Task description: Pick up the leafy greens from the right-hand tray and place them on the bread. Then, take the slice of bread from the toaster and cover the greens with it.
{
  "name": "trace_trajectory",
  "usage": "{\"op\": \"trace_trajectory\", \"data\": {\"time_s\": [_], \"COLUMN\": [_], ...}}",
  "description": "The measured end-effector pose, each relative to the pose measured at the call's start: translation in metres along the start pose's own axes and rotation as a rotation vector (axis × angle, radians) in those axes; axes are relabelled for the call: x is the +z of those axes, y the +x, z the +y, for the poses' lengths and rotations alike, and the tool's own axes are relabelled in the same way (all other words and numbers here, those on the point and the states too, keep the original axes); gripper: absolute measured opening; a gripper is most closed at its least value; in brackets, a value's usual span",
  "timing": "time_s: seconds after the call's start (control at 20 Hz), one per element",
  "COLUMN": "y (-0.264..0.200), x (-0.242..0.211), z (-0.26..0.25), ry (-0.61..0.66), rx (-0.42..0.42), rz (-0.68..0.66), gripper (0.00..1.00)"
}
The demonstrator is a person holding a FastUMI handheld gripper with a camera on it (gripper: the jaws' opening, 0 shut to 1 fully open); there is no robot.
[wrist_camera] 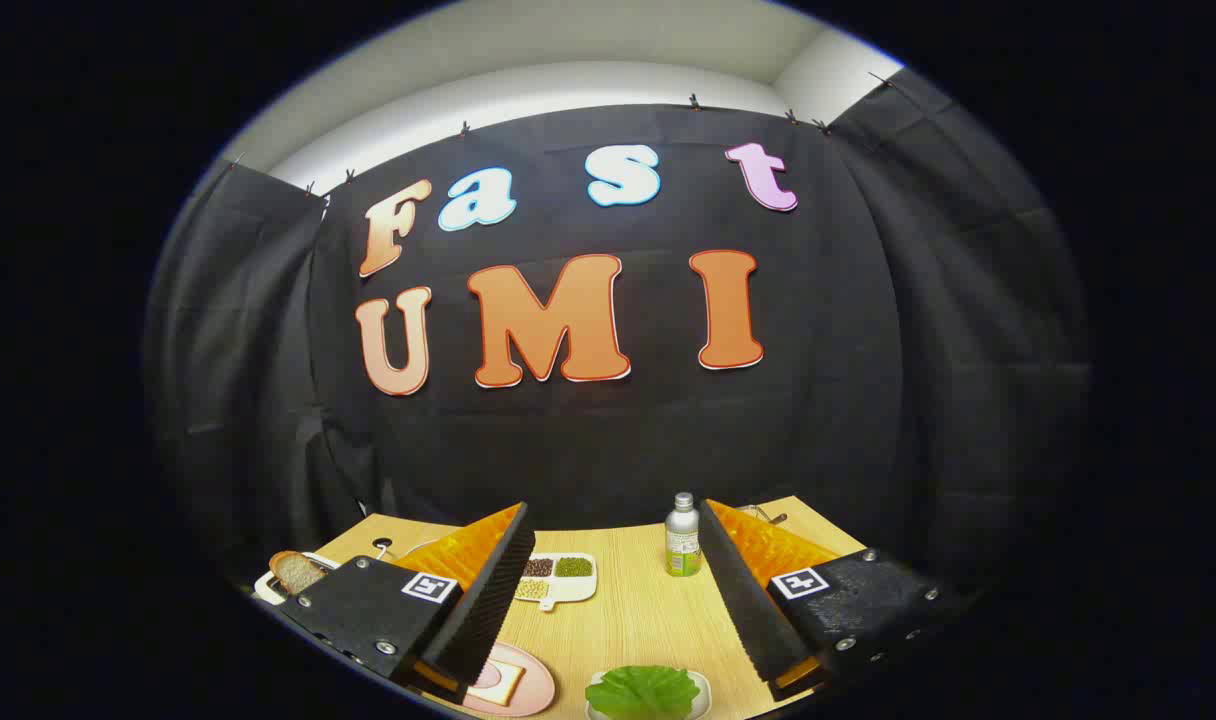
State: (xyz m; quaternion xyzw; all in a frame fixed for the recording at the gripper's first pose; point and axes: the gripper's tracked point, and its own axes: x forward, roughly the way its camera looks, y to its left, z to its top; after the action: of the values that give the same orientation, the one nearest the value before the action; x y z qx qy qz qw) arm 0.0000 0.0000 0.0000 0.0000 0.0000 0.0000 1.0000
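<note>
My gripper (pixel 616 600) hangs open above the wooden table, with nothing between its two fingers. Low between the fingers, near the right one, lie the leafy greens (pixel 644 690) on a small white tray (pixel 703 688). Beside them to the left, a slice of bread (pixel 498 685) rests on a pink plate (pixel 536 690), partly hidden by the left finger. Another bread slice (pixel 294 570) sticks up from the white toaster (pixel 266 588), out beyond the left finger.
A white divided dish with several kinds of grains (pixel 558 578) sits ahead between the fingers. A small metal bottle with a green label (pixel 682 537) stands close to the right finger. The black booth wall rises behind the table.
</note>
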Motion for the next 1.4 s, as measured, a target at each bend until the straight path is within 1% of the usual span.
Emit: {"op": "trace_trajectory", "data": {"time_s": [0.3,0.4,0.7,1.0,1.4], "y": [-0.024,-0.027,-0.025,-0.022,-0.016], "x": [-0.008,-0.007,0.001,0.006,-0.016], "z": [0.018,0.023,0.023,0.018,0.008], "ry": [-0.001,0.018,-0.048,-0.075,-0.059], "rx": [-0.049,-0.045,-0.064,-0.073,-0.073], "rz": [0.031,0.045,0.047,0.032,0.078], "gripper": [0.98,0.98,0.98,0.98,0.98]}}
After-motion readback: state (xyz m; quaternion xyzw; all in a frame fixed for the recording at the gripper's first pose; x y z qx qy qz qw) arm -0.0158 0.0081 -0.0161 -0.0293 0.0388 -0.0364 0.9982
